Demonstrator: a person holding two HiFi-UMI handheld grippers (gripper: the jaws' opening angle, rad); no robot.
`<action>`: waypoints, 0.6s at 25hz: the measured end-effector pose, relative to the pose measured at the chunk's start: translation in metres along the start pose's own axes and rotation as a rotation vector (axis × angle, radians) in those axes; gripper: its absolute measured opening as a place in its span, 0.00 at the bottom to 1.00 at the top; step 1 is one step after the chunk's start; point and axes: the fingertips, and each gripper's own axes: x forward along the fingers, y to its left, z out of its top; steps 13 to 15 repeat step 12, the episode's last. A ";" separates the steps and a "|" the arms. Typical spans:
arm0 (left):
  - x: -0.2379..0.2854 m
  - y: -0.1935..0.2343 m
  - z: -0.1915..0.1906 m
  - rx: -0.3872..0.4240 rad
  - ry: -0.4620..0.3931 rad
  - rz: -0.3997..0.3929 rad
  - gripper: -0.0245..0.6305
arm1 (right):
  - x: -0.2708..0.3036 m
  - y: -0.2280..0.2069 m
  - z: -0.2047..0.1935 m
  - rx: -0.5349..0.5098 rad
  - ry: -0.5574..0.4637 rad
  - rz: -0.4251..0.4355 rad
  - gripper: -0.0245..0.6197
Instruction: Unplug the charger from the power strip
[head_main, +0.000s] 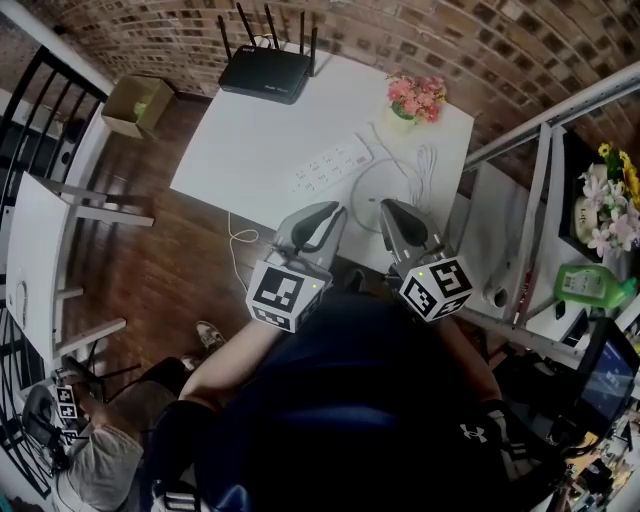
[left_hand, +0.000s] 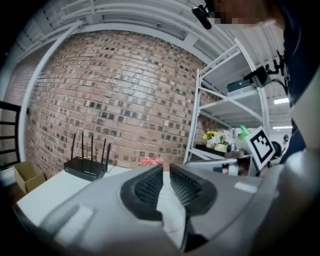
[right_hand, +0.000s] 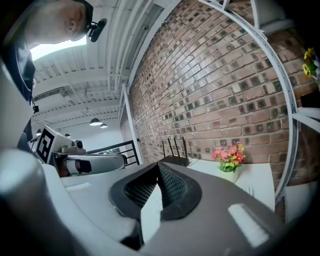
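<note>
On the table (head_main: 250, 140) ahead of you, the router (head_main: 265, 72) sits at the far edge and the flowers (head_main: 415, 98) at the far right corner. The power strip (head_main: 333, 164) lies in the middle, a cable (head_main: 427, 163) looped to its right. A box (head_main: 135, 103) stands on the floor to the left.

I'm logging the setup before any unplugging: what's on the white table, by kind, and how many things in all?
Black router: 1
White power strip: 1
Pot of flowers: 1
Looped white cable: 1
Total: 4
</note>
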 end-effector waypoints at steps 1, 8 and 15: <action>0.000 0.000 0.001 -0.001 -0.003 0.003 0.10 | -0.001 -0.001 0.000 0.004 0.000 0.002 0.05; 0.003 0.002 0.003 0.001 -0.004 0.009 0.10 | 0.001 -0.002 0.003 0.004 -0.004 0.008 0.05; 0.005 0.005 0.003 0.000 -0.003 0.017 0.10 | 0.002 -0.005 0.004 0.005 -0.004 0.009 0.05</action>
